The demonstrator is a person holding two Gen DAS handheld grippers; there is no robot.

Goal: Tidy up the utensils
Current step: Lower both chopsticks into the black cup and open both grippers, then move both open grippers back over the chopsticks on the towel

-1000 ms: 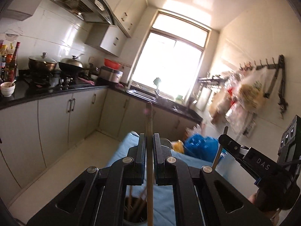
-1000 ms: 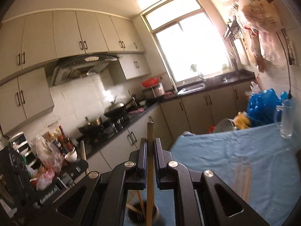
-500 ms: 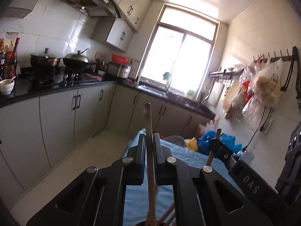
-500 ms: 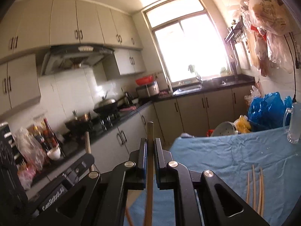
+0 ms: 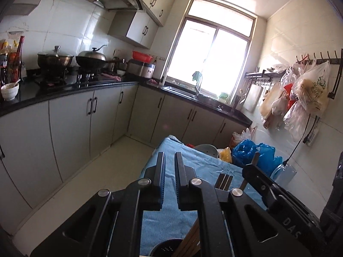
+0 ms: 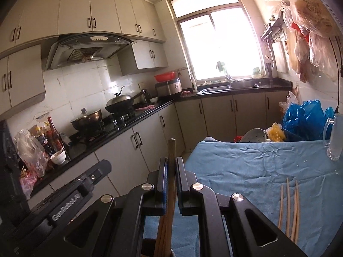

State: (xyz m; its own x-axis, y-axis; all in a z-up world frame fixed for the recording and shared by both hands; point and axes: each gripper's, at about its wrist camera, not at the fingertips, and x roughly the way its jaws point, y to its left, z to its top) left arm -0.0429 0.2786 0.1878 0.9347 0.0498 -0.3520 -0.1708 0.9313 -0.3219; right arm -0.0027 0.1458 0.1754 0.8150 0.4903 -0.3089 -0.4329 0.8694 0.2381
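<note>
The right tool [image 6: 170,172] pinches an upright chopstick [image 6: 171,147] over the dark holder [image 5: 169,247], the left tool [image 5: 169,167] parted and empty; released crooked, it could miss and roll across the blue-clothed surface [image 6: 246,165].

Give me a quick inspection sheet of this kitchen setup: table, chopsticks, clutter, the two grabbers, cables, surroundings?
Surface: blue cloth covering the table, wrinkled.
Job's things: loose chopsticks lying on the cloth; dark holder with chopsticks in it.
Clutter: glass mug, blue bags.
Grippers: left gripper open, holding nothing; right gripper shut on a chopstick.
Cables: black cord down the right wall.
Surroundings: window, stove with wok.
</note>
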